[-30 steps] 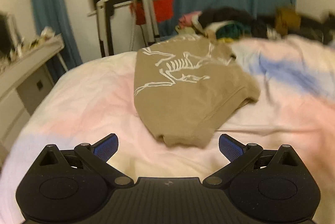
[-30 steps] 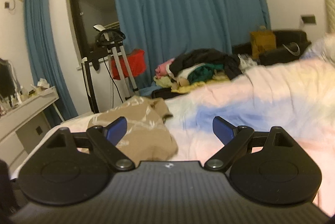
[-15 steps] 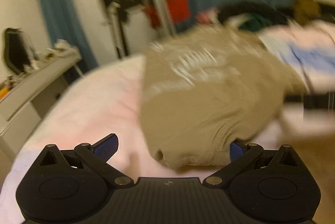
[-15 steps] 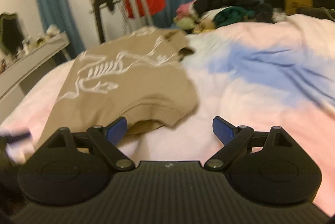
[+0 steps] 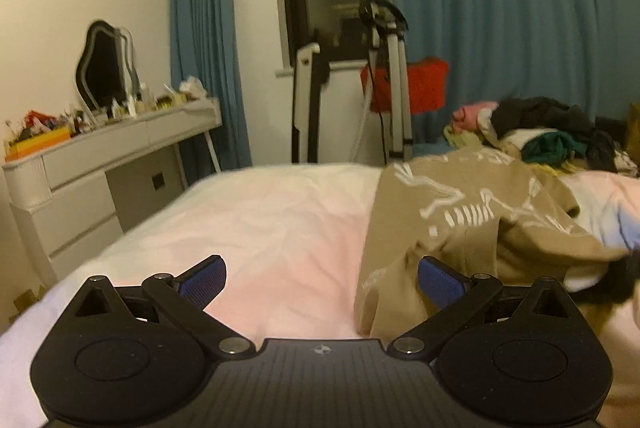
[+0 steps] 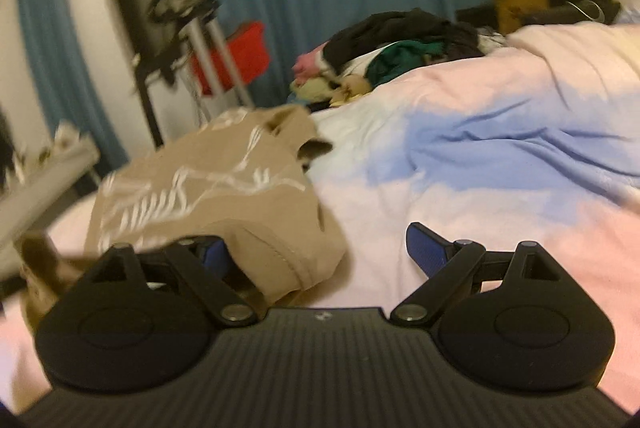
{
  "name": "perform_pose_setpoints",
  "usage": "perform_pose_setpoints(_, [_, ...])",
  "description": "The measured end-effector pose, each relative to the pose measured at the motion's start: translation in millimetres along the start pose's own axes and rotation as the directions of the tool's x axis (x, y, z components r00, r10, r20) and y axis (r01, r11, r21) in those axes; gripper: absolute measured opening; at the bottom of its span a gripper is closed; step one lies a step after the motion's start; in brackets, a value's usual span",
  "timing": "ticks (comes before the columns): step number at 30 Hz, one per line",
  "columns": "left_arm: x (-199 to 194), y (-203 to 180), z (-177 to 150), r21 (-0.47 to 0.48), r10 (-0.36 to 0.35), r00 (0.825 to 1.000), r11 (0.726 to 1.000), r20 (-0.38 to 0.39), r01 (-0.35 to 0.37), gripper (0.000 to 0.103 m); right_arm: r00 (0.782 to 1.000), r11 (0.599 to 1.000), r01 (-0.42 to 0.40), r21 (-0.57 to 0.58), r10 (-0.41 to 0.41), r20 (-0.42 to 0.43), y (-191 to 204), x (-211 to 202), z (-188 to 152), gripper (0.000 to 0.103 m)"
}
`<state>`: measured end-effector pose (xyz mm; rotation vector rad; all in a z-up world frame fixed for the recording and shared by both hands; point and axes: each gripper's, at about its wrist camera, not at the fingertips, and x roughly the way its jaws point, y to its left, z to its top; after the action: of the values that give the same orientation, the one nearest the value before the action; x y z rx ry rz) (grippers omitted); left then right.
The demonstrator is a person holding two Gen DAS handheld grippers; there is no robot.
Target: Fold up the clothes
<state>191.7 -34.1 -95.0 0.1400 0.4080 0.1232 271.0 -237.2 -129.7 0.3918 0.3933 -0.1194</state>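
Observation:
A tan sweatshirt (image 5: 460, 220) with a white skeleton print lies on the bed (image 5: 260, 228). My left gripper (image 5: 320, 278) is open, low over the bed; the sweatshirt's near left corner drapes around its right finger (image 5: 438, 282). In the right wrist view the sweatshirt (image 6: 208, 196) lies at the left, its near hem bunched over my left finger (image 6: 214, 254). My right gripper (image 6: 316, 254) is open, and the hem's right corner lies between the jaws.
The bed has a pink, white and blue cover (image 6: 500, 156). A pile of clothes (image 5: 536, 132) sits at its far side. A white dresser (image 5: 100, 164) stands left of the bed. A stand with a red bag (image 5: 404, 88) is by the blue curtains.
Both grippers have dropped low and closed in on the sweatshirt's near hem, the left swinging to its left corner. The hem has lifted and bunched over the inner fingers.

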Motion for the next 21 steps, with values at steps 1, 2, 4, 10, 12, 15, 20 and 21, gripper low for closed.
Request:
perform_pose_setpoints(1, [-1.4,-1.1,-0.6,0.006,-0.01,1.0,1.0,-0.001,0.01,0.103,1.0,1.0,0.0,0.012,0.0,0.011,-1.2,-0.7,2.5,0.09])
perform_pose_setpoints(2, [-2.8,-2.2,-1.2,0.013,-0.02,1.0,1.0,-0.002,0.02,0.103,1.0,1.0,-0.006,0.01,0.006,0.027,-0.6,-1.0,5.6,0.09])
perform_pose_setpoints(4, [-5.5,-4.3,-2.4,0.025,-0.04,0.999,0.999,-0.004,0.04,0.103,0.999,1.0,-0.017,0.007,0.017,0.036,1.5,-2.5,8.6,0.09])
perform_pose_setpoints(10, [-3.8,-15.6,-4.6,0.08,-0.062,0.998,0.995,-0.021,0.063,0.103,0.999,0.999,-0.032,0.039,0.032,0.002,-1.4,-2.6,13.0,0.09])
perform_pose_setpoints(12, [9.4,-23.8,-3.0,0.114,-0.02,0.999,0.993,-0.038,0.024,0.103,0.999,0.996,-0.04,0.082,0.042,-0.018,-4.1,-2.0,13.3,0.09])
perform_pose_setpoints(15, [20.4,-8.7,6.3,0.038,0.067,0.998,0.997,-0.023,-0.066,0.103,0.998,0.997,-0.042,0.066,0.045,-0.045,-0.6,0.3,9.7,0.09])
perform_pose_setpoints(20, [27.2,20.5,18.0,-0.071,0.136,0.99,0.988,-0.048,-0.139,0.103,0.991,0.999,0.04,-0.024,-0.043,-0.129,2.2,13.7,-4.4,0.09])
perform_pose_setpoints(21, [25.0,22.1,18.6,-0.082,0.144,0.988,0.986,-0.046,-0.148,0.103,0.991,0.998,0.063,-0.009,-0.063,-0.119,-0.3,11.3,-5.2,0.09])
